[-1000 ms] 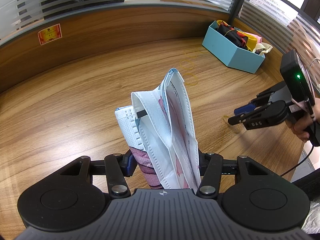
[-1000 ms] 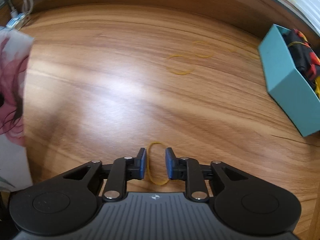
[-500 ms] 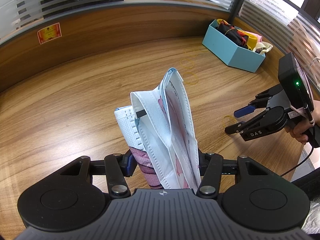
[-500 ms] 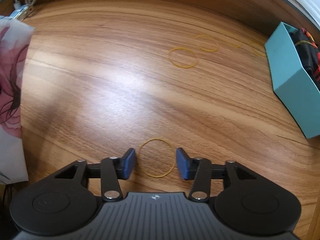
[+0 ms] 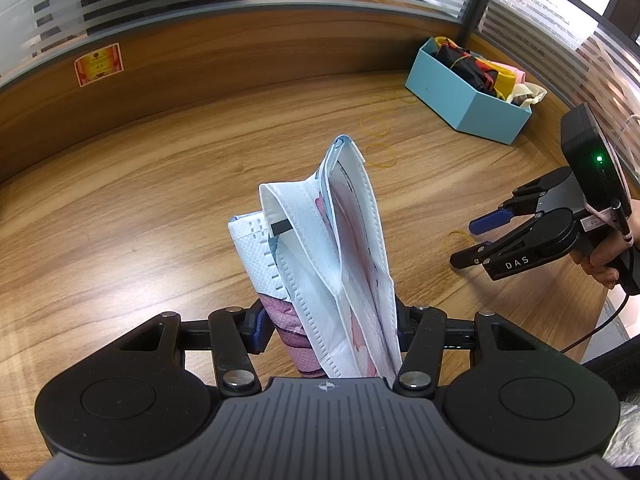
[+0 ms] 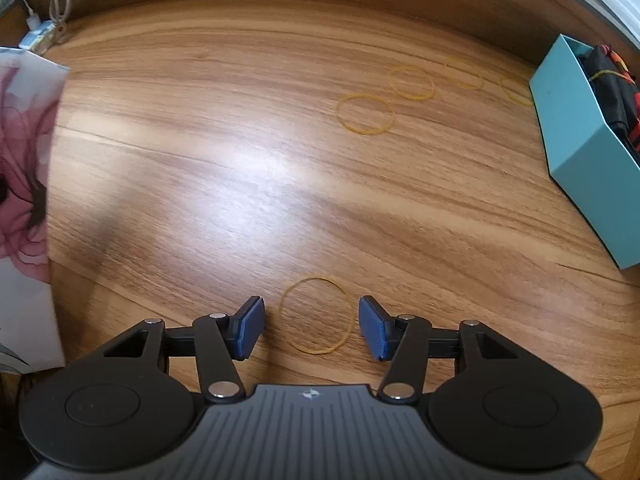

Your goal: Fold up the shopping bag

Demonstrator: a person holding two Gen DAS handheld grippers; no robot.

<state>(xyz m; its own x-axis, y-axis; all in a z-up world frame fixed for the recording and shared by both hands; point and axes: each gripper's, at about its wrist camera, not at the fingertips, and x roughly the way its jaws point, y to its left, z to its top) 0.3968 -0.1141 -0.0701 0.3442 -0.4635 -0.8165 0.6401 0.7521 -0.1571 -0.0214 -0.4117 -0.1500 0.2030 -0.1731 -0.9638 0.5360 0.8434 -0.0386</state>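
My left gripper is shut on a folded white shopping bag with pink and blue print, which stands upright between its pads above the wooden table. The bag's edge shows at the left of the right wrist view. My right gripper points steeply down at the table and its jaws are opening. A yellow rubber band lies flat and round on the wood between its blue pads, and neither pad presses on it. In the left wrist view the right gripper hovers over that band, held by a hand.
A teal box of colourful bundled bags stands at the far right. Several loose rubber bands lie in front of it. Cables sit at the far left corner. A curved wooden wall rims the table.
The right gripper's jaws have spread apart, and the rubber band between them went from a narrow squeezed oval to a round ring. The left gripper and the bag stayed still.
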